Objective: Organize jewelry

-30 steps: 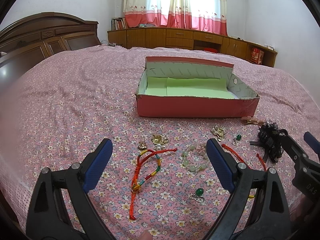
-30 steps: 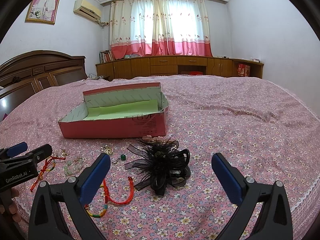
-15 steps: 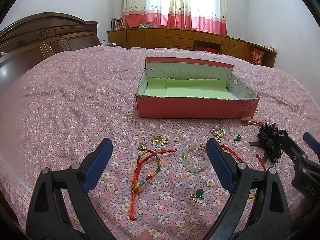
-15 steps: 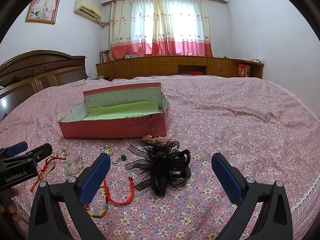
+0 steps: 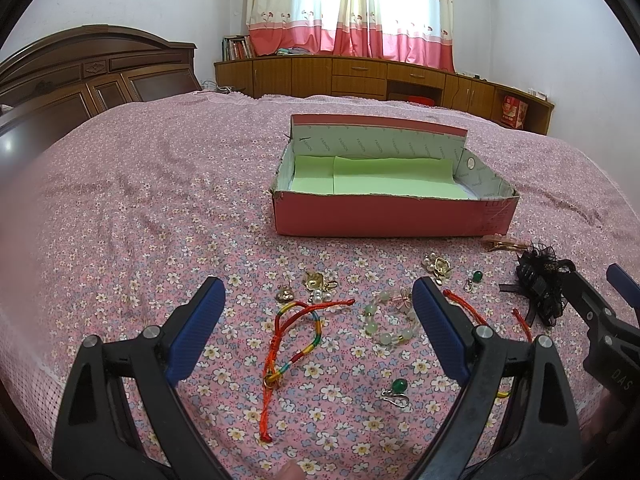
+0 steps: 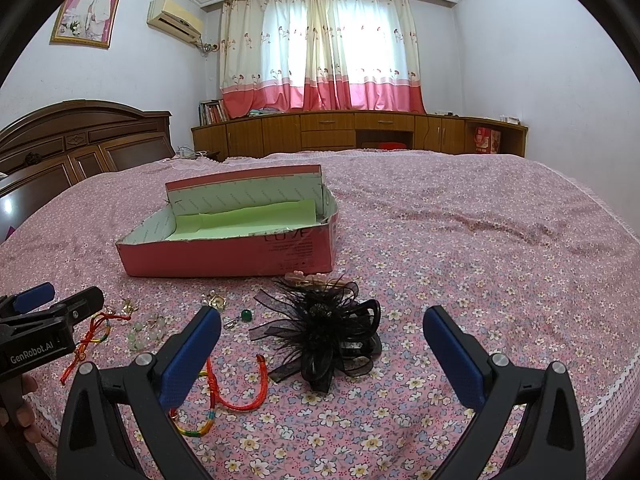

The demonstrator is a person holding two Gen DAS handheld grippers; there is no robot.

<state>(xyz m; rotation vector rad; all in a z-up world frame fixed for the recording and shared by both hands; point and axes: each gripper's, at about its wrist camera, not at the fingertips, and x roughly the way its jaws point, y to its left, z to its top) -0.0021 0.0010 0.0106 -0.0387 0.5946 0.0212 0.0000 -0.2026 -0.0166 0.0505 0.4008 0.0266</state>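
Both tongs are hanging wide apart with nothing in them. The left tongs [image 5: 318, 312] are hovering over the rainbow cord bracelet [image 5: 296, 332] on the bed [image 5: 140, 184], the right tongs [image 6: 322, 338] over the black feather hairpiece [image 6: 328, 332]. The pink box [image 5: 392, 216] is sitting at 12 o'clock, beyond the jewelry.

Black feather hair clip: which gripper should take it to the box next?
Right, probably. The black feather hair clip lies between the open fingers of the right gripper. The left gripper, also open, frames the rainbow cord bracelet instead, with the clip off to its side.
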